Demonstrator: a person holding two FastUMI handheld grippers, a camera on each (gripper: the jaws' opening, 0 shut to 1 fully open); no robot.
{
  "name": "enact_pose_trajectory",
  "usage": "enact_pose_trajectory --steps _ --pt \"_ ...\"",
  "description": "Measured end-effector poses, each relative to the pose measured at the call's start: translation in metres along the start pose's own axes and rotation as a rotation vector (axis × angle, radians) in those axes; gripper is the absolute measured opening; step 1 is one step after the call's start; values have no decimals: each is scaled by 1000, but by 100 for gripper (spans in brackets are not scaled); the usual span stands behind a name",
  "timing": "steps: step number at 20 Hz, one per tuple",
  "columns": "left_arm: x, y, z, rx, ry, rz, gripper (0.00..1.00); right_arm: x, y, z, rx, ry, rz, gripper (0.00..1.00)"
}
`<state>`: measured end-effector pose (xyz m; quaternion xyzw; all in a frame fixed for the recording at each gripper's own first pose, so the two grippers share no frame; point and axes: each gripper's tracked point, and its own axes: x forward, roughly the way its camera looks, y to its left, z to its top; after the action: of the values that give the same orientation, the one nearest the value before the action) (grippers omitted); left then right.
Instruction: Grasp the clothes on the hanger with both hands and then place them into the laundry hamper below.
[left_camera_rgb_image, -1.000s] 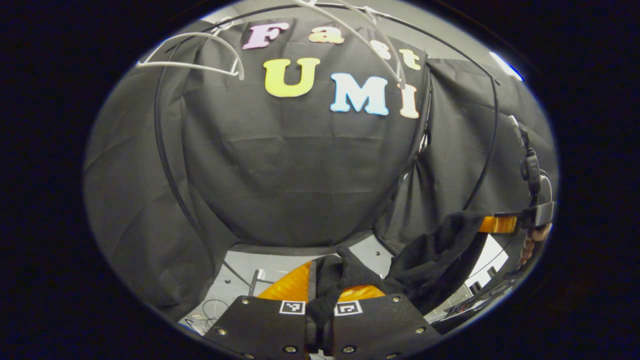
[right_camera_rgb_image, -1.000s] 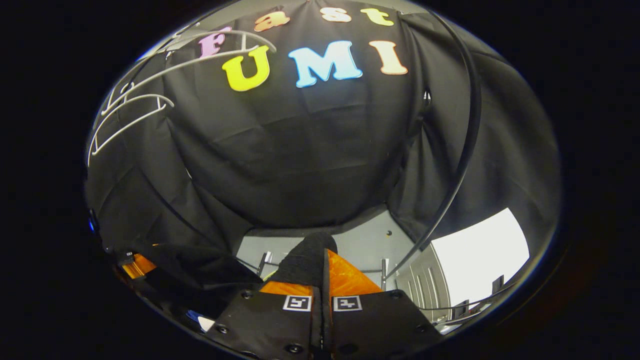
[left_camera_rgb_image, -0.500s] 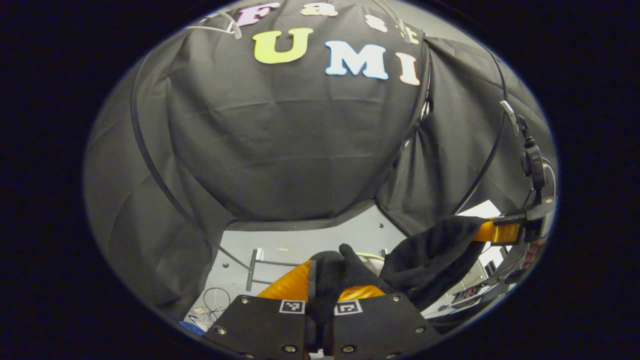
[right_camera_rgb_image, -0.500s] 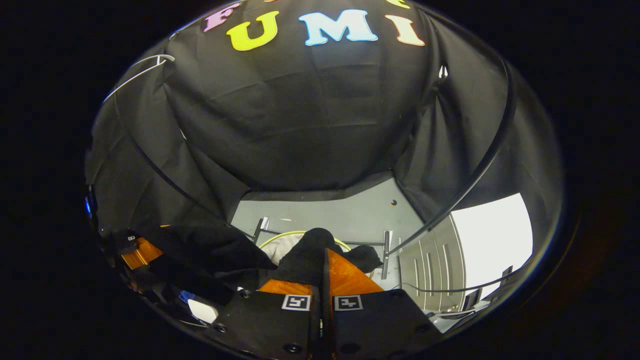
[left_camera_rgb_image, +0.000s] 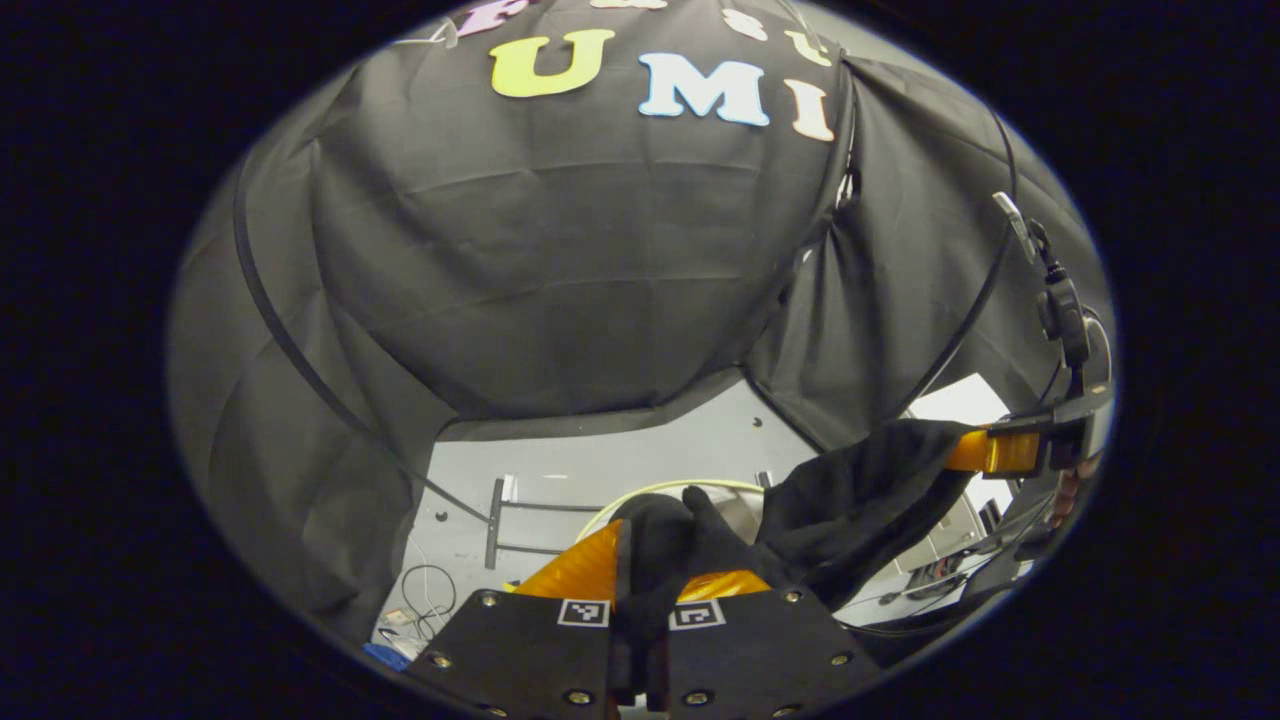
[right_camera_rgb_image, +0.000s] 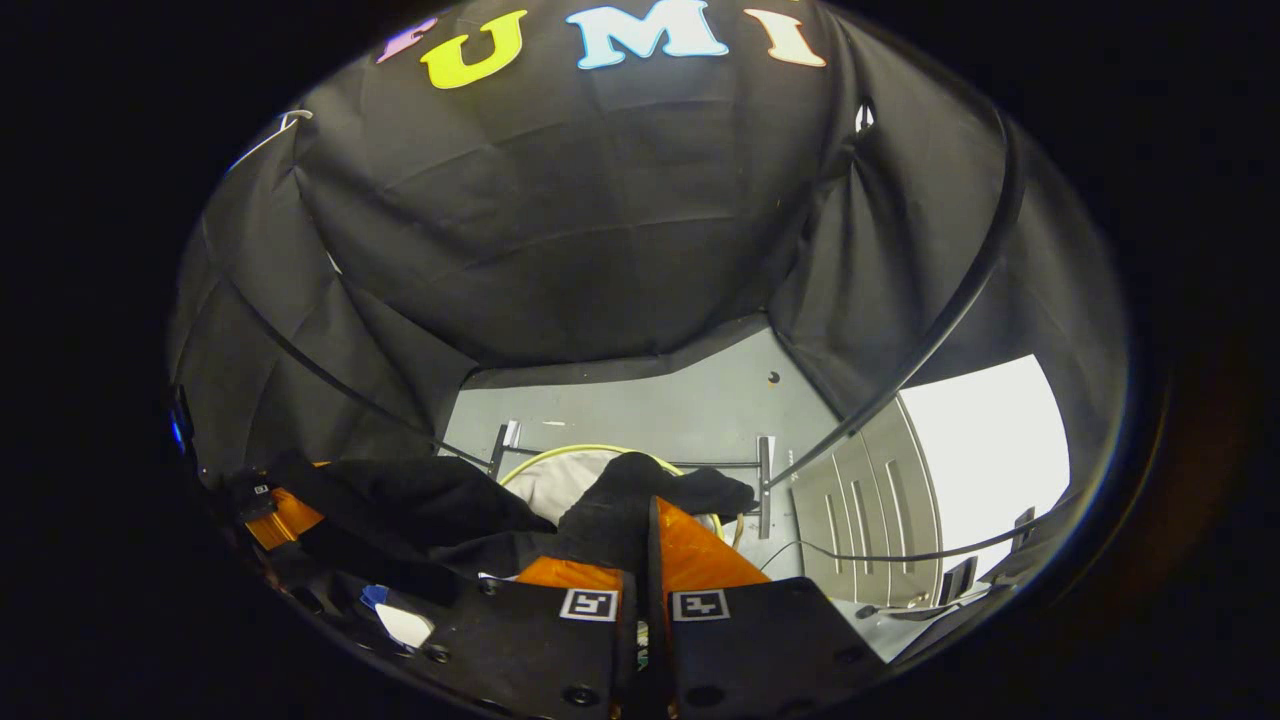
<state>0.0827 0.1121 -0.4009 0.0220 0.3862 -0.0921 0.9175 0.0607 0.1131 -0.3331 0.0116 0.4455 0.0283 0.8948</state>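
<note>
Two hand-held grippers pinched one black garment (left_camera_rgb_image: 850, 500) stretched between them above a round, yellow-rimmed laundry hamper (right_camera_rgb_image: 560, 480) with a pale fabric lining, standing on the grey floor (right_camera_rgb_image: 640, 410). Left hand-held gripper (left_camera_rgb_image: 640, 575) clamped a soft, bunched fold; right hand-held gripper (right_camera_rgb_image: 645, 545) closed on another dark, knit-textured fold.

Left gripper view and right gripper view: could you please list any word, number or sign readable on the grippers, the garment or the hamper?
Square black-and-white markers on the left gripper: coded patterns, no letters or numbers.
Square black-and-white markers on the right gripper: likewise patterns only.
Black garment: no print or tag that can be seen.
Round hamper with a yellow rim: no writing that can be seen.
</note>
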Motion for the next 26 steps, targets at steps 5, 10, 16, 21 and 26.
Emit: enact_pose_trajectory --steps 5,10,16,21,26 --pt "11 -5 -11 33 32 -18 14 -5 2 1 7 -8 8 17" --pt "25 -8 -44 30 78 10 30 -8 -12 -10 -34 11 -13 39" --pt "8 -5 -51 -48 87 91 95 -30 -44 -17 -47 -3 -11 95" --pt "-38 -13 -32 -87 49 191 95 -61 -86 4 -43 -77 -1 94" --pt "-103 -53 4 -163 -32 302 95 -95 -138 41 -70 -192 29 94"
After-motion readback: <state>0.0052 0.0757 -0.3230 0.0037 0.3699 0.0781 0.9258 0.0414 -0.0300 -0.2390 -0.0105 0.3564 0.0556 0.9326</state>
